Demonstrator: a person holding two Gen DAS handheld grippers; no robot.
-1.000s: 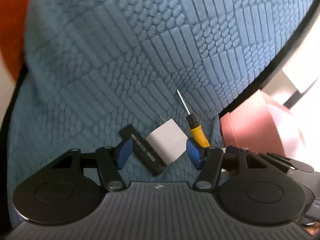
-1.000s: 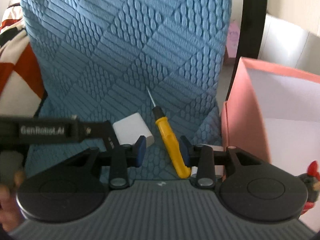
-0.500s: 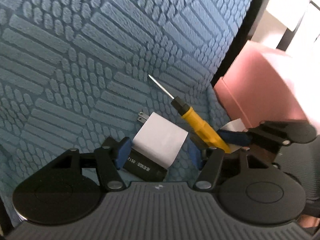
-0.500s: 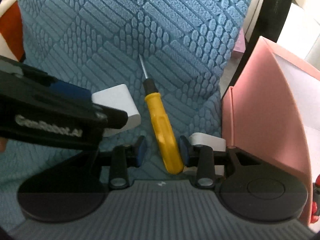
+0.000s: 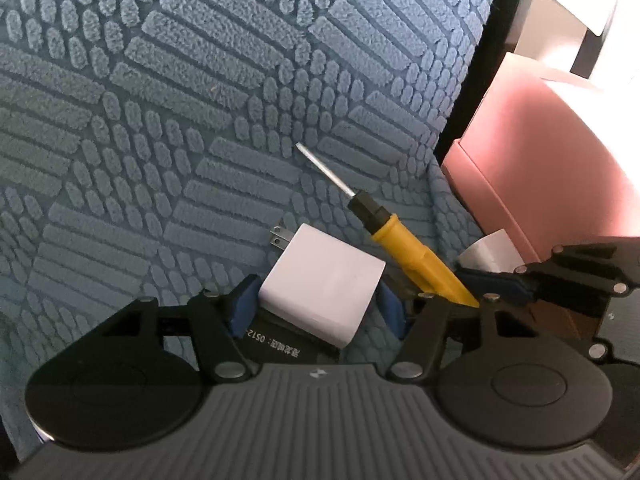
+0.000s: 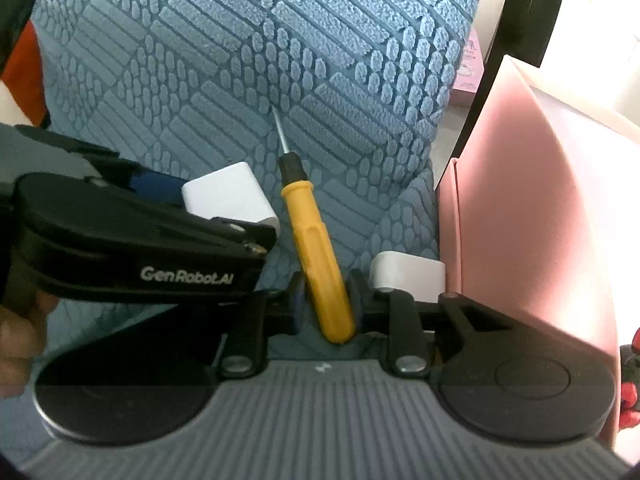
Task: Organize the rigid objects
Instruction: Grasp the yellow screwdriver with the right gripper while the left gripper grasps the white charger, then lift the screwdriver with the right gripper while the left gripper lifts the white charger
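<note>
A blue textured cushion [image 6: 248,60] fills most of both views, and everything lies on it. Against its right edge stands a pink box [image 6: 520,208], its wall rising just beside the objects. The left gripper [image 5: 316,304] has its blue pads on either side of a white plug adapter [image 5: 324,292], close to its sides, though actual contact cannot be told; the adapter rests on a flat black device [image 5: 280,344] with printed lettering, its prongs pointing away. The right gripper [image 6: 326,304] is nearly closed, its pads pressed on the handle of a yellow screwdriver [image 6: 316,248], whose metal shaft points away up the cushion. The left gripper's body crowds in from the left, partly covering the adapter. A smaller white block [image 6: 406,276] sits just right of the right fingers, touching the box wall
</note>
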